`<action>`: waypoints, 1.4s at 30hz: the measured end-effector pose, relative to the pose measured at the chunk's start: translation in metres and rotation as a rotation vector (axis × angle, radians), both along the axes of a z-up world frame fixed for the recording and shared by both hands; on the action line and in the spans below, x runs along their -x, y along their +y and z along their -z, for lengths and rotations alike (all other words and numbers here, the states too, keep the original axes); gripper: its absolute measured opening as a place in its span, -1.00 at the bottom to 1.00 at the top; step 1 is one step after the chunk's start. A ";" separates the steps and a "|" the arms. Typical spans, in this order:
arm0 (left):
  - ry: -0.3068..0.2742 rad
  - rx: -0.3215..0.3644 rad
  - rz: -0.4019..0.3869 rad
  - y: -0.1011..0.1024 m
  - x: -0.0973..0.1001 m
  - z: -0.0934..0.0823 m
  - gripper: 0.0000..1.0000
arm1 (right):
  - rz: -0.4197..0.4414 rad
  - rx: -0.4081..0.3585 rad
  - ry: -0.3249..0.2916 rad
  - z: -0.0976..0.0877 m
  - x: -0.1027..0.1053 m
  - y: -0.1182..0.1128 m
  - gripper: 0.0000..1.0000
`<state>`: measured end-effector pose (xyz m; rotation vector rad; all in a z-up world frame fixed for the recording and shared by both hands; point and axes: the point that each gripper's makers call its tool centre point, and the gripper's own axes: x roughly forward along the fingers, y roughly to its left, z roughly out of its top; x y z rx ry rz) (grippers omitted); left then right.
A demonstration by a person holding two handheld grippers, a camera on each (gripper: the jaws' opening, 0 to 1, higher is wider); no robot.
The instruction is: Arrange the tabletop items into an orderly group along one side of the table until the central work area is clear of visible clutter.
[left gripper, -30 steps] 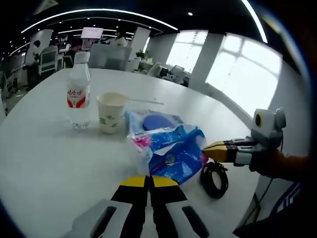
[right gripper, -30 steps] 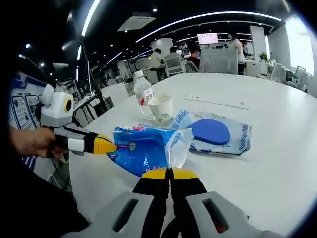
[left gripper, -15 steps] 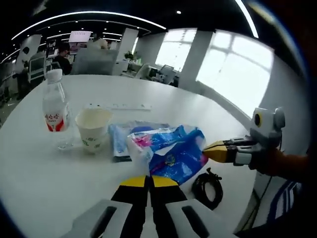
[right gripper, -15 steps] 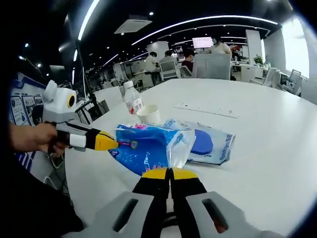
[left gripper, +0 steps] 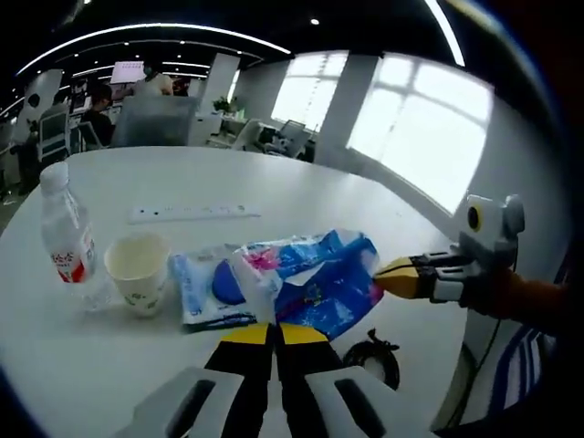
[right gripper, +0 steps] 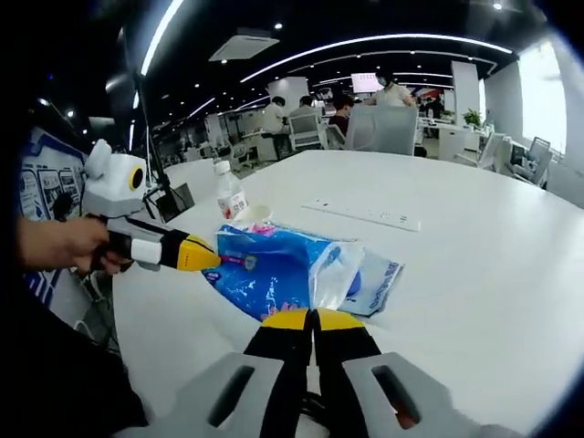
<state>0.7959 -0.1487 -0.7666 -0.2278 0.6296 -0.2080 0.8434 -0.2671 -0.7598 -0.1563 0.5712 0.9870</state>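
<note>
A blue and white plastic bag [left gripper: 319,285] hangs stretched between my two grippers above the white table [left gripper: 301,196]. My left gripper [left gripper: 276,327] is shut on its crumpled near end. My right gripper [left gripper: 383,275], yellow-tipped, comes in from the right and is shut on the far end. In the right gripper view the same bag [right gripper: 265,274] runs from my right gripper [right gripper: 313,316], shut on its clear plastic edge, to the left gripper [right gripper: 213,260]. A flat packet with a blue disc [left gripper: 212,290] lies on the table under and behind the bag.
A paper cup [left gripper: 137,272] and a water bottle [left gripper: 64,235] stand left of the packet. A black coiled cable [left gripper: 376,356] lies near the table's edge. A long white strip [left gripper: 187,212] lies farther back. Chairs and people fill the office behind.
Both views have swung while the bag stays held at both ends. Bottle and cup sit farther left in the left gripper view, and the bag covers more of the flat packet in the right one.
</note>
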 end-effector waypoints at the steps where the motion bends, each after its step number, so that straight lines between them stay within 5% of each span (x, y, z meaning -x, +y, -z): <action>1: 0.000 0.000 0.004 -0.002 -0.003 0.000 -1.00 | 0.003 -0.001 -0.002 -0.001 -0.003 -0.002 -1.00; 25: 0.005 0.008 0.116 -0.059 -0.075 -0.010 -1.00 | 0.128 0.049 -0.029 -0.008 -0.062 -0.068 -1.00; 42: 0.072 0.027 0.185 -0.090 -0.110 0.010 -1.00 | 0.276 0.079 -0.016 0.011 -0.102 -0.101 -1.00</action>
